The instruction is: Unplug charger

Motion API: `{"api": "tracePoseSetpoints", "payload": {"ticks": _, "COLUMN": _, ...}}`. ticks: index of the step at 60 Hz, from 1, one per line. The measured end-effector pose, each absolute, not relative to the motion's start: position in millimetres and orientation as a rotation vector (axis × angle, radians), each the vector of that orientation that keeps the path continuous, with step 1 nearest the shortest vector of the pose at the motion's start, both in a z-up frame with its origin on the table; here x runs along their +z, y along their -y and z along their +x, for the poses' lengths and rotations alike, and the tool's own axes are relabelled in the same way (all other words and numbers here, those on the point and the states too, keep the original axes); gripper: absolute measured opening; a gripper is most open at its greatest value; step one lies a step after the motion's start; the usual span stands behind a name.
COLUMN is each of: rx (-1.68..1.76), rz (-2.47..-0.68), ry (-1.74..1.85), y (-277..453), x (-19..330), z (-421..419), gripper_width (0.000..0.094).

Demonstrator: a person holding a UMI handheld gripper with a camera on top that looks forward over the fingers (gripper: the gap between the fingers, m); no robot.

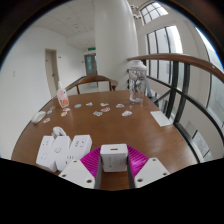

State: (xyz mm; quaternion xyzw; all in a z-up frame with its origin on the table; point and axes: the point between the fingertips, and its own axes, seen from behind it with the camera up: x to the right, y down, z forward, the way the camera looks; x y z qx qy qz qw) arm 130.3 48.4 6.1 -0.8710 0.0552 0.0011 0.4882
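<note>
A: What are the fingers at?

B: The gripper (113, 172) has its fingers (78, 173) parted, magenta pads (92, 160) facing inward, and the charger (114, 157), a white cube, stands between them. Whether the pads press on it I cannot tell; a sliver of pad shows at either side, so I judge it framed and not squeezed.

A: Why framed so?

B: Probably to square up for a straight pull, since it seems to sit in a socket.

A: And around the charger?

B: Just to its left, a white power strip (62, 150) holding other plugs. Beyond the charger the wooden table (120, 125) runs on with small white pieces scattered. Farther left stands a pink bottle (63, 98).
</note>
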Motion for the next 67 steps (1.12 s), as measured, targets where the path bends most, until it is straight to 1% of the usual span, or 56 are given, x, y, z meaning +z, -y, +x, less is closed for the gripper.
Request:
{"api": "tracePoseSetpoints", "payload": {"ticks": 7, "rx": 0.055, "rz": -2.137, "ry": -0.164, "y": -47.3, "x": -0.2, "z": 129.5, "gripper_width": 0.0594}}
{"api": "tracePoseSetpoints", "payload": {"ticks": 13, "rx": 0.018, "rz": -2.136, "ry": -0.143, "y": -39.4, "x": 2.1, "z": 133.2, "gripper_width": 0.0805}}
{"api": "tracePoseSetpoints", "payload": {"ticks": 15, "rx": 0.013, "rz": -2.141, "ry": -0.135, "y": -32.6, "x": 4.5, "z": 133.9, "gripper_width": 0.0845}}
{"api": "tracePoseSetpoints", "payload": {"ticks": 27, "rx": -0.015, "rz": -2.106, "ry": 0.007, "y": 30.4, "x": 25.2, "z": 117.5, "gripper_width": 0.0841}}
{"api": "tracePoseSetpoints", "payload": {"ticks": 37, "rx": -0.003, "rz": -2.074, "ry": 0.052, "y": 89.6, "x": 37.2, "z": 104.4, "gripper_width": 0.0854}}
{"api": "tracePoseSetpoints", "payload": {"ticks": 46, "rx": -0.052, "rz": -2.017, "ry": 0.097, "y": 125.7, "x": 52.1, "z": 105.9, "gripper_width": 0.0853}}
{"api": "tracePoseSetpoints", "payload": {"ticks": 56, "rx": -0.124, "rz": -1.989, "ry": 0.130, "y": 146.9, "x": 56.1, "z": 118.0, "gripper_width": 0.0851}}
{"api": "tracePoseSetpoints", "payload": {"ticks": 67, "rx": -0.122, "rz": -2.026, "ry": 0.133, "y": 151.0, "x": 43.2, "z": 122.0, "gripper_width": 0.0848}}
